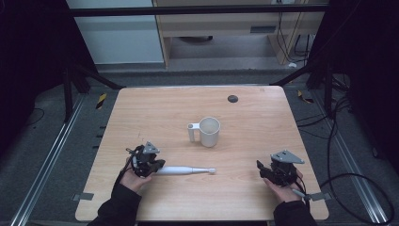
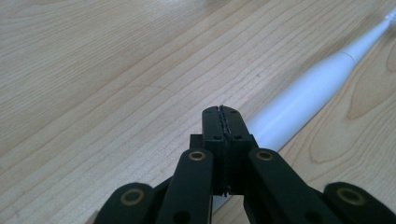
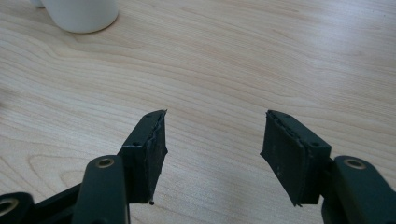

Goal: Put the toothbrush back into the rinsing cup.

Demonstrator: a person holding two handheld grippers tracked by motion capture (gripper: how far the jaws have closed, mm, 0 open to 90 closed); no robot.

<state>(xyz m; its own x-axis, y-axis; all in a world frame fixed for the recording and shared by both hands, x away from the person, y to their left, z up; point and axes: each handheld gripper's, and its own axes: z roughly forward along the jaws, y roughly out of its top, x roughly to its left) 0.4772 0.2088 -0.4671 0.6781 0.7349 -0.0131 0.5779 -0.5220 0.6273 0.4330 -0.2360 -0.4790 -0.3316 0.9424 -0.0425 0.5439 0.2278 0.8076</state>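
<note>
Wooden table (image 1: pixel 254 117) with a small dark round spot (image 1: pixel 232 98) near its far edge. Grey floor (image 1: pixel 47 141) around it, black cables (image 1: pixel 339 141) at right, pale cabinet (image 1: pixel 226 23) beyond.

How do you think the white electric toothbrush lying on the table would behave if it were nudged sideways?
The toothbrush looks round-bodied and smooth, so it would probably roll rather than slide. It seems rigid and should keep its shape. Its glossy handle may be slippery. The table is flat bare wood, offering little to stop it.

Dark sleeves; each black tool (image 1: pixel 149 162) (image 1: pixel 275 170) bears brass-ringed pivots and a grey three-cornered plate
</note>
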